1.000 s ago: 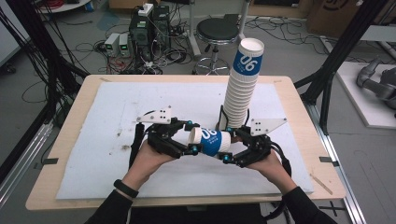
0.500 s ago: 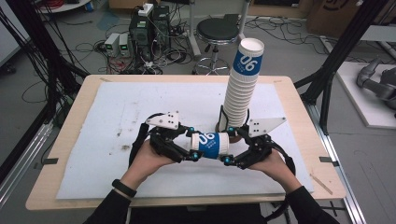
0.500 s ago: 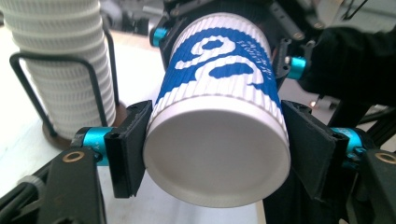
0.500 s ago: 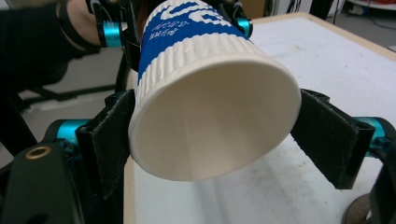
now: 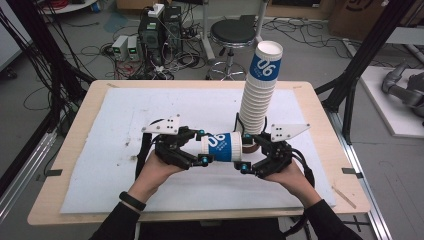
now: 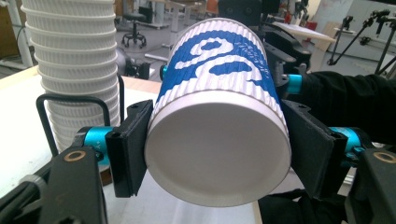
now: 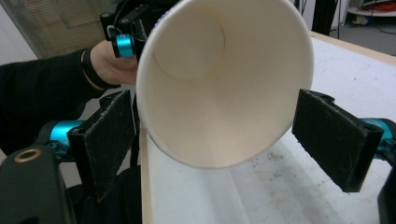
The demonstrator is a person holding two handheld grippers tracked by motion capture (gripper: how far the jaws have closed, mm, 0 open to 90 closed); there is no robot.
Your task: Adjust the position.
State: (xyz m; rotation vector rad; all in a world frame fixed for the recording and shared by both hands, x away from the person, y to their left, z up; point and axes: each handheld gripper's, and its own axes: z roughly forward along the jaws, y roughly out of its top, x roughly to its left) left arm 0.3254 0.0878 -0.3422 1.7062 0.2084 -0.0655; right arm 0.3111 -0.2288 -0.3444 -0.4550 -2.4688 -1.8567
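L gripper [image 6: 217, 154] is pinching cup [image 5: 221, 147] at base end; R gripper [image 7: 219, 144] jaws just been spreading, cup mouth between pads, not touching. Cup is lying level between your 2 hands, long axis L–R, just in front of cup stack [image 5: 259, 95]. L hand is carrying it now.

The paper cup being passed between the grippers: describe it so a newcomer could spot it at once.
On the white mat covering the wooden table, a tall stack of paper cups stands upright toward the far right. Just in front of it, the paper cup lies on its side in mid-air, clamped near its base by the left gripper. Unlike the stacked ones, it is single and horizontal.
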